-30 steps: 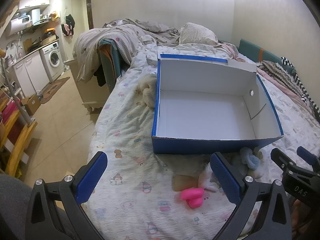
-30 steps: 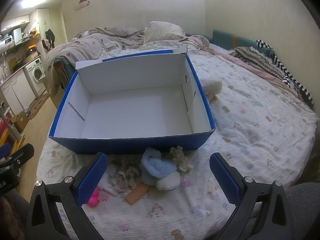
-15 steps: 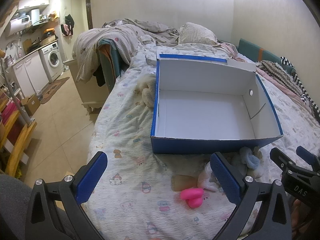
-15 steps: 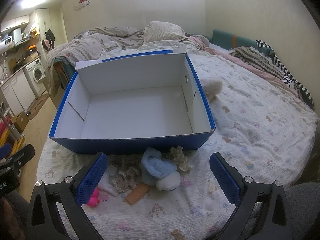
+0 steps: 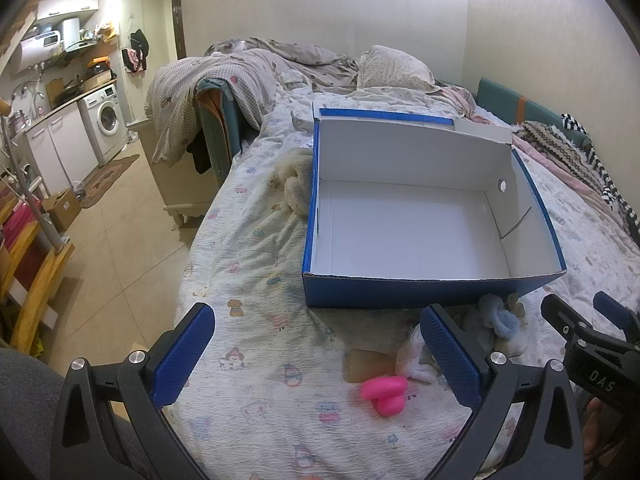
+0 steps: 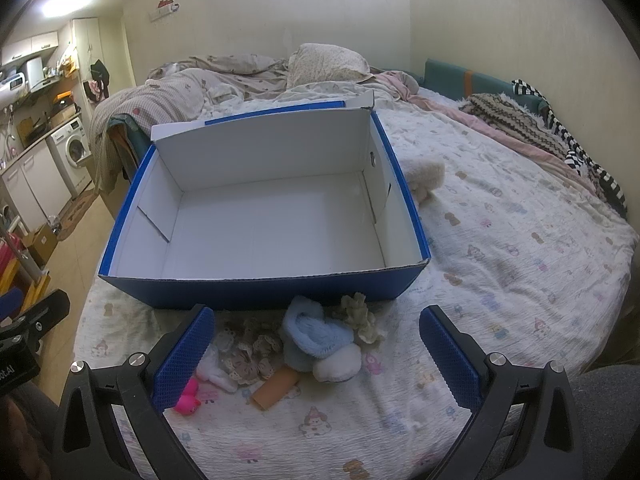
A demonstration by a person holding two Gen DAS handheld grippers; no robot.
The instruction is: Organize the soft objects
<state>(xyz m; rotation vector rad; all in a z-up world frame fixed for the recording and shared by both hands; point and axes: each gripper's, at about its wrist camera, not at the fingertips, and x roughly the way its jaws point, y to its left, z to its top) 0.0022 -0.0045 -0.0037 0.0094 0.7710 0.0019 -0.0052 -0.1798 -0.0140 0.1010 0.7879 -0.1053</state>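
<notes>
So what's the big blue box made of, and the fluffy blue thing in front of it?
The blue box looks like cardboard: matte blue outside, plain white inside, with folded flaps and a corrugated cut edge along the front rim. The fluffy blue thing seems to be plush fleece, perhaps a sock; its surface is fuzzy and slumps softly.

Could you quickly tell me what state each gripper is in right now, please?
Left gripper: open, holding nothing, above the bed sheet.
Right gripper: open, holding nothing, above the small pile of soft items.
</notes>
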